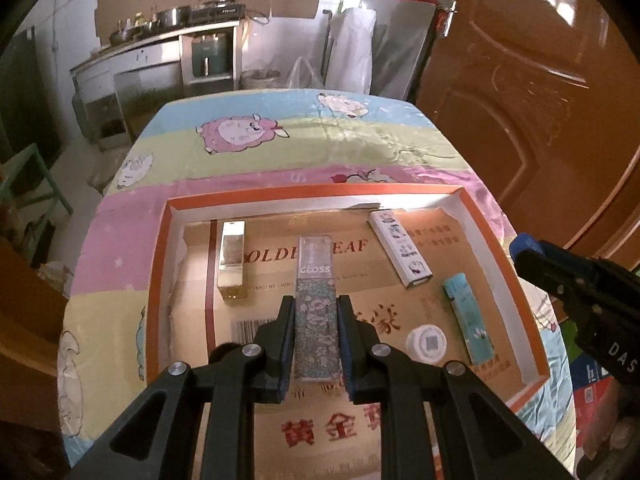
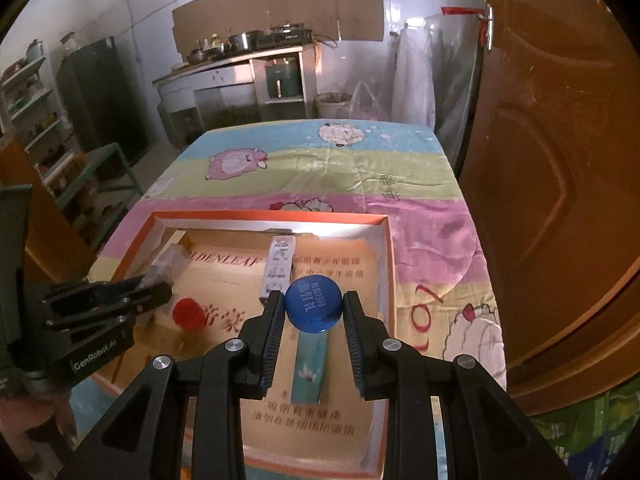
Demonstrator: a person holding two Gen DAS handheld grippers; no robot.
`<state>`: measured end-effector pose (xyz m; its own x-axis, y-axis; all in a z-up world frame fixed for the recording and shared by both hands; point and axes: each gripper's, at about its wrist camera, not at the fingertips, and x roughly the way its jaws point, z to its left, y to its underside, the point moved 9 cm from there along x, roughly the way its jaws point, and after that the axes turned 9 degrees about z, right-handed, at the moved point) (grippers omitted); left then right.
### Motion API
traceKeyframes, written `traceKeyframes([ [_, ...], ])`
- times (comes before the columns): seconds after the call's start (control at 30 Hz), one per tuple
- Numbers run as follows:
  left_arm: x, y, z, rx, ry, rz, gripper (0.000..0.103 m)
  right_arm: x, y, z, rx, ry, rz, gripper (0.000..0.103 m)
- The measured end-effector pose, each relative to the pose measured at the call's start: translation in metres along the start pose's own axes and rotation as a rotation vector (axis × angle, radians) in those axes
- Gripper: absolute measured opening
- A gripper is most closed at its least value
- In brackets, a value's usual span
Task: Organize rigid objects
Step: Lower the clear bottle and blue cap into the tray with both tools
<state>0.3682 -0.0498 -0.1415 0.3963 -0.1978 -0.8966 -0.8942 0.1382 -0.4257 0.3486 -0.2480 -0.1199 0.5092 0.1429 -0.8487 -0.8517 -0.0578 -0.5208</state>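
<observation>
My left gripper (image 1: 316, 308) is shut on a long floral "GLOSS" box (image 1: 316, 304), held over the orange-rimmed tray (image 1: 160, 256). My right gripper (image 2: 313, 306) is shut on a blue bottle cap (image 2: 313, 304), held above the tray (image 2: 390, 276). Lying in the tray are a gold box (image 1: 231, 266), a white patterned box (image 1: 400, 254) (image 2: 279, 266), a teal box (image 1: 468, 318) (image 2: 310, 372) and a white cap (image 1: 426, 344). A red cap (image 2: 188, 314) lies beside the left gripper (image 2: 154, 286) in the right wrist view.
The tray sits on a table with a sheep-pattern cloth (image 1: 320, 140). A brown door (image 1: 540, 100) stands close on the right. A kitchen counter (image 1: 160, 44) and a green stool (image 1: 36, 176) are beyond the table.
</observation>
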Motion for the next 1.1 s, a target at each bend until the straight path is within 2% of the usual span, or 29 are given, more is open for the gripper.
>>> traceKeyframes([
  [0.3,0.022,-0.013,0.003,-0.024,0.003,0.046,0.02,0.031,-0.02,-0.015,0.025,-0.002,0.073,0.031],
  [0.6,0.031,-0.029,0.003,0.001,-0.059,0.038,0.02,0.049,-0.032,-0.021,0.04,-0.003,0.093,0.031],
  [1.1,0.05,-0.033,0.008,0.011,-0.082,0.071,0.02,0.082,-0.033,-0.019,0.045,-0.006,0.143,0.031],
])
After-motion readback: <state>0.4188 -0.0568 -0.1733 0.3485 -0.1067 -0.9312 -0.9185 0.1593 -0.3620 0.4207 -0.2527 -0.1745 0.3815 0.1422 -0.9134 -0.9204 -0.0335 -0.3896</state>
